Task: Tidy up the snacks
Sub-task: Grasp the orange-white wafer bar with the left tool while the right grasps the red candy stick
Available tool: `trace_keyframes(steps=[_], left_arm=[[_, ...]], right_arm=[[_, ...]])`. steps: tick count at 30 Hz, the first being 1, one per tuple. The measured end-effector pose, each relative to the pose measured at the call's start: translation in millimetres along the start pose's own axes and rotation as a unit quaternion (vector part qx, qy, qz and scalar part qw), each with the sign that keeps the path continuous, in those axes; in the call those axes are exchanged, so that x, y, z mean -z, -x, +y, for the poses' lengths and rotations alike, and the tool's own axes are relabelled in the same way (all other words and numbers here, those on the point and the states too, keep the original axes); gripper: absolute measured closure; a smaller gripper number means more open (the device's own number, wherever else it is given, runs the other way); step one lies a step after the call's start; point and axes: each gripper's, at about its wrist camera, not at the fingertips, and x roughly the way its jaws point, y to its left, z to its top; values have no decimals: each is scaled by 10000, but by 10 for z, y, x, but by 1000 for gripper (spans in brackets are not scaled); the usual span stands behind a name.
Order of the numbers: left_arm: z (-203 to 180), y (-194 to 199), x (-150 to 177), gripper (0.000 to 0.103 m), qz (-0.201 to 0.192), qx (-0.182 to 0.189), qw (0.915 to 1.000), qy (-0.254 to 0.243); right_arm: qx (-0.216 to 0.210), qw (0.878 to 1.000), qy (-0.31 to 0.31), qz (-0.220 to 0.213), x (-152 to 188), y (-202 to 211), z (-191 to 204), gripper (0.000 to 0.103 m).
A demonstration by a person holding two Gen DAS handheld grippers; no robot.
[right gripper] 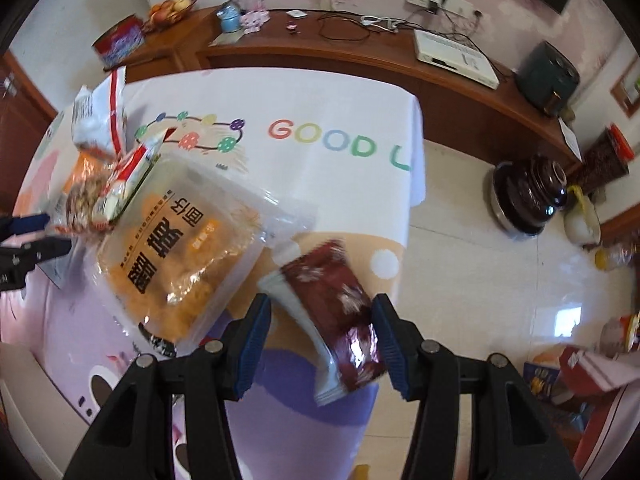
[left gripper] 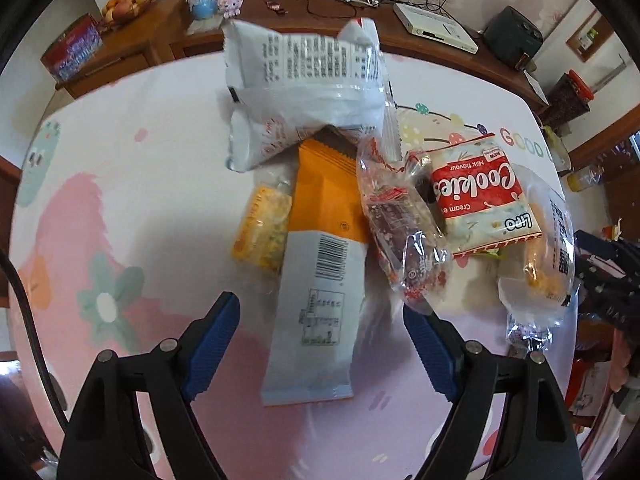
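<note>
The snacks are lying in a loose heap on the desk (left gripper: 120, 208), and as far as I can judge the sorting is barely beginning: nothing is lined up or grouped yet, and packets are overlapping one another.

The left gripper (left gripper: 320, 322) is hanging over the heap with its fingers (left gripper: 214, 340) standing wide, straddling the near end of the white-and-orange packet (left gripper: 316, 304) without pressing on it. Under that packet's far end, a yellow snack (left gripper: 262, 228) is peeking out, and a large white bag (left gripper: 304, 92) is slumping over the pile's far side. Beside them a clear wrapper of dark pieces (left gripper: 404, 232) is leaning against the Cookies pack (left gripper: 480, 196).

The right gripper (right gripper: 322, 326) is working nearer the desk's right edge, its fingers (right gripper: 256, 340) set about halfway, with the dark red packet (right gripper: 340, 312) between them; the right finger seems to be touching it, but there is a gap on the left, so I cannot say it is gripped. Just beside it, the clear tray of orange snacks (right gripper: 180, 248) is lying flat.

Everything is left to do. The overlaps are standing in the way: lifting one packet is likely to drag its neighbours. Behind the desk, a wooden sideboard (right gripper: 360, 56) is carrying cables, a white box and a fruit bowl (right gripper: 172, 8), well apart from the work.
</note>
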Motion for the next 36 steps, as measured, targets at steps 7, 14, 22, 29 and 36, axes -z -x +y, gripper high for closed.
trace_keyframes(steps=[7, 14, 22, 29, 36], left_arm=[[-57, -16, -2, 63, 67, -389, 9991, -172], [-61, 77, 190, 68, 174, -581, 9978, -253], [88, 639, 518, 68, -37, -521, 9986, -68], [136, 1382, 883, 68, -529, -222, 9983, -34], [136, 2073, 1400, 68, -979, 96, 9951, -75]], right_arm=[[-106, 9998, 173, -27, 16, -75, 117, 69], [-316, 9983, 484, 26, 148, -7, 406, 76], [-759, 9931, 896, -30, 343, 256, 878, 84], [-1174, 9888, 873, -279, 590, 781, 1068, 85], [-1510, 9836, 667, -725, 806, 1501, 1158, 85]])
